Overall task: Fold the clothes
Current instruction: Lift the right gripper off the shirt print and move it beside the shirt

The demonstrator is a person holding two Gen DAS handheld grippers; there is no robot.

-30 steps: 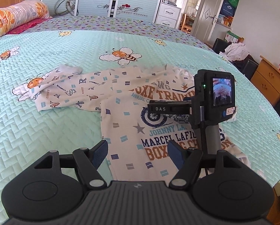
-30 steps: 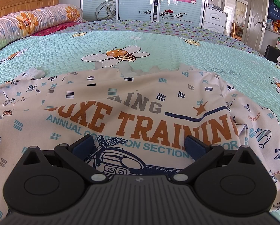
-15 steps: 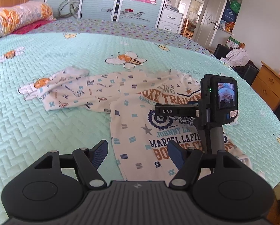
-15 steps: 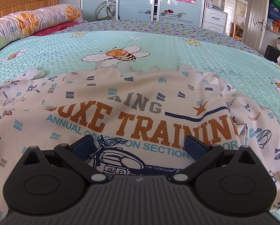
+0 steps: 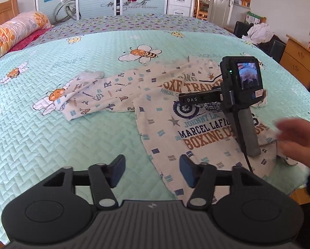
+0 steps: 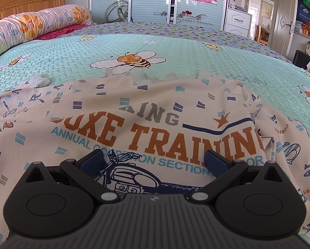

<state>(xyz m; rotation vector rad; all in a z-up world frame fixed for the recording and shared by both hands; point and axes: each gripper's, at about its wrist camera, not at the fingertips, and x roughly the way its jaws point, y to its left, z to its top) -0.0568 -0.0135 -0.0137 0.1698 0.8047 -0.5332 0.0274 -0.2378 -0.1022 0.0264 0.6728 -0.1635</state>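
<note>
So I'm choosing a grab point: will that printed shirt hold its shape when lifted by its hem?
Probably not. The shirt lies flat with soft wrinkles and a rumpled sleeve, so it looks thin and floppy. Lifted by one edge it would likely drape. It seems light, and could drag across the quilted bedspread.

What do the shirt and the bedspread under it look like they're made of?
Shirt: looks like thin, soft knit, probably cotton; matte, it drapes limply and wrinkles at the edges, with flat printed lettering. Bedspread: seems a padded, quilted fabric; stitched zigzag ridges show across its slightly glossy surface.
</note>
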